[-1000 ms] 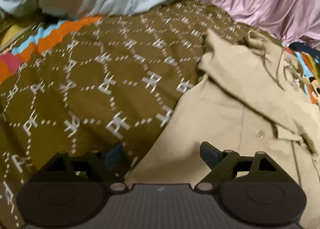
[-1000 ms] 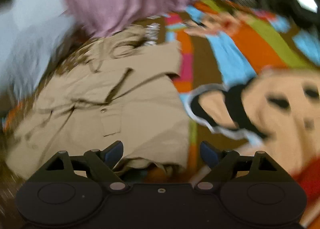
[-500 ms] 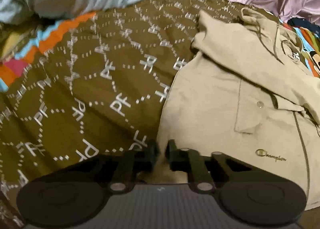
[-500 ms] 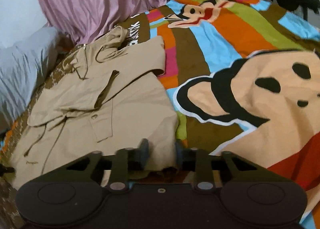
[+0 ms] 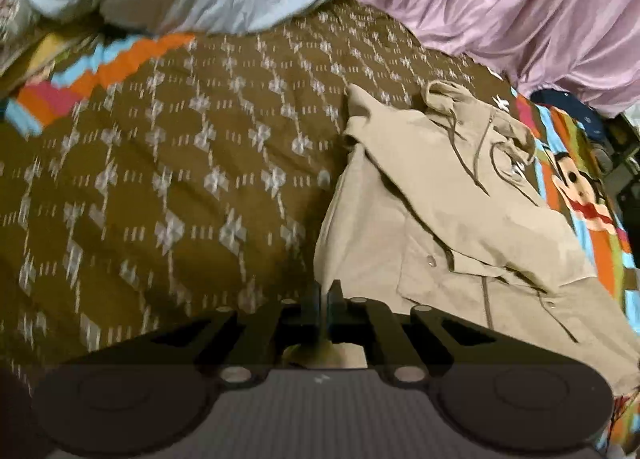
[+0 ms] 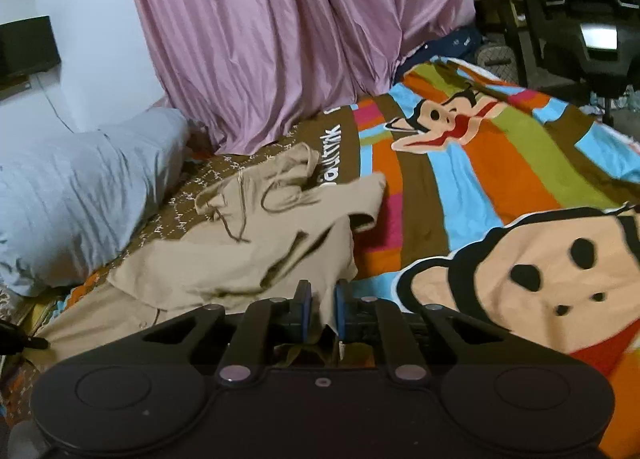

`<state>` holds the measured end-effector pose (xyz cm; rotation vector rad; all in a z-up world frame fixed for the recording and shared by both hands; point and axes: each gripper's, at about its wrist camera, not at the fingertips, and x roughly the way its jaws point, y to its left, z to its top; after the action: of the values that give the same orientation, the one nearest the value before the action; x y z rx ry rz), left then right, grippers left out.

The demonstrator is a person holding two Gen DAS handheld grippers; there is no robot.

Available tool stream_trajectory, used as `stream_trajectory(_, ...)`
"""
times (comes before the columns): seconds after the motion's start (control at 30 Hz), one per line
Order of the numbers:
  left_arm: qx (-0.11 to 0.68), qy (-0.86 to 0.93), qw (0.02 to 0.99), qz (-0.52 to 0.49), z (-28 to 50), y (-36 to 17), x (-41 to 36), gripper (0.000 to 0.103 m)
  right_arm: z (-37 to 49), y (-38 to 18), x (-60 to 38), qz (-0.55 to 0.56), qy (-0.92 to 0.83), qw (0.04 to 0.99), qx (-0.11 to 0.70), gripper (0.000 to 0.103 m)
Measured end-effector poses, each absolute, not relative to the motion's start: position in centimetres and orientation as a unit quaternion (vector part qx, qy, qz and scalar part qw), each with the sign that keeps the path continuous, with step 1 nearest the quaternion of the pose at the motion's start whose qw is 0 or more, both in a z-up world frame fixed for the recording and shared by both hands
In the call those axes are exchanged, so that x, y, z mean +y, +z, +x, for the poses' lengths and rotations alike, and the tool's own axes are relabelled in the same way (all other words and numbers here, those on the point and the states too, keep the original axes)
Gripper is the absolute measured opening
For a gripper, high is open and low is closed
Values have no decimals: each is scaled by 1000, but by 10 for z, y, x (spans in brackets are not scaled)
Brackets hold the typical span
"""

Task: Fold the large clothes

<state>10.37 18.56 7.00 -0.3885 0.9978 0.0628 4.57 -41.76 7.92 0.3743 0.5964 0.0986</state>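
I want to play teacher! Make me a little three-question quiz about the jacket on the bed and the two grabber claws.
1. True or false: the left gripper is shut on the bottom edge of the beige hooded cotton jacket.
2. Which lies behind the jacket's hood? A) a hanging mauve satin curtain B) a red plastic bucket C) a wooden ladder
3. Fill in: the right gripper pinches the jacket's ____ between its blue pads.

Key
1. True: its jaws have just been closing and now nip the fabric.
2. A
3. Hem. Its jaws have just been closing too, with cloth between them, above the striped cartoon-monkey bedspread.
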Motion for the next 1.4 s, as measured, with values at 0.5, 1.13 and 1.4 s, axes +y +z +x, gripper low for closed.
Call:
stream_trajectory(0.5,492,54,859,-134,39,44,173,59,-35,57,-427,104,-6,927,359,27)
stream_trajectory(1.13,412,110,903,-42,235,-19,113,64,119,19,-305,-98,106,933,330,86)
stream_trajectory(1.4,424,105,897,-73,248,-53,144,68,171,-42,-258,-133,116,917,358,89)
